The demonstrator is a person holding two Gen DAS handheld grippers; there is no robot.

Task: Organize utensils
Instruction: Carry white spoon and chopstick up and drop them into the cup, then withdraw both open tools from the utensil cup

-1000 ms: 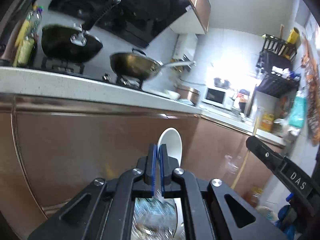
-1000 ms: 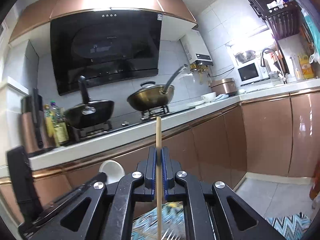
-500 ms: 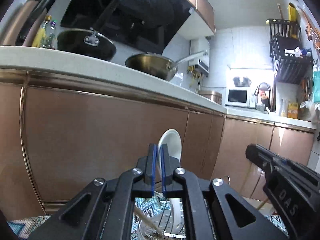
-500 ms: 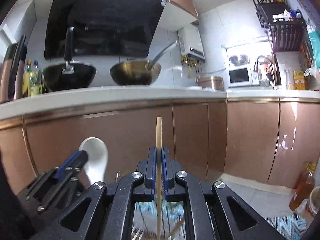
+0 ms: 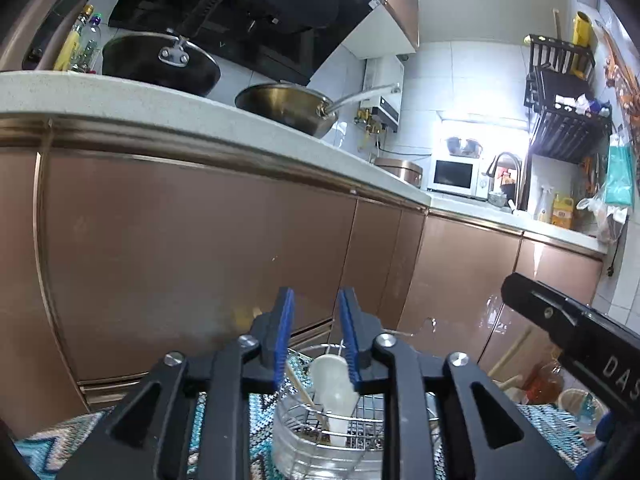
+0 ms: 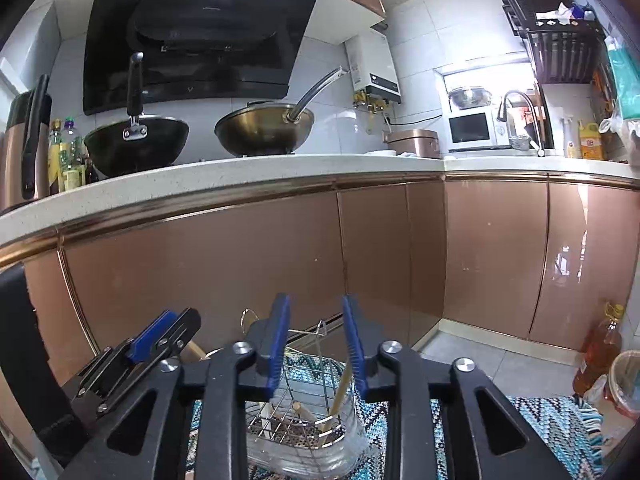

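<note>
Utensils stood in a wire caddy on a blue zigzag rug on the kitchen floor. Only the left wrist view showed the white spoon, handle down and bowl up, leaning slightly; the left gripper was opening, its blue pads clear of the spoon below them. Only the right wrist view showed a wooden chopstick standing nearly upright in the caddy, tip down; the right gripper was opening too, though whether its right-hand pad touched the stick could not be told. Each view caught the other gripper at its edge. Behind ran copper-coloured cabinets under a pale counter with two woks.
</note>
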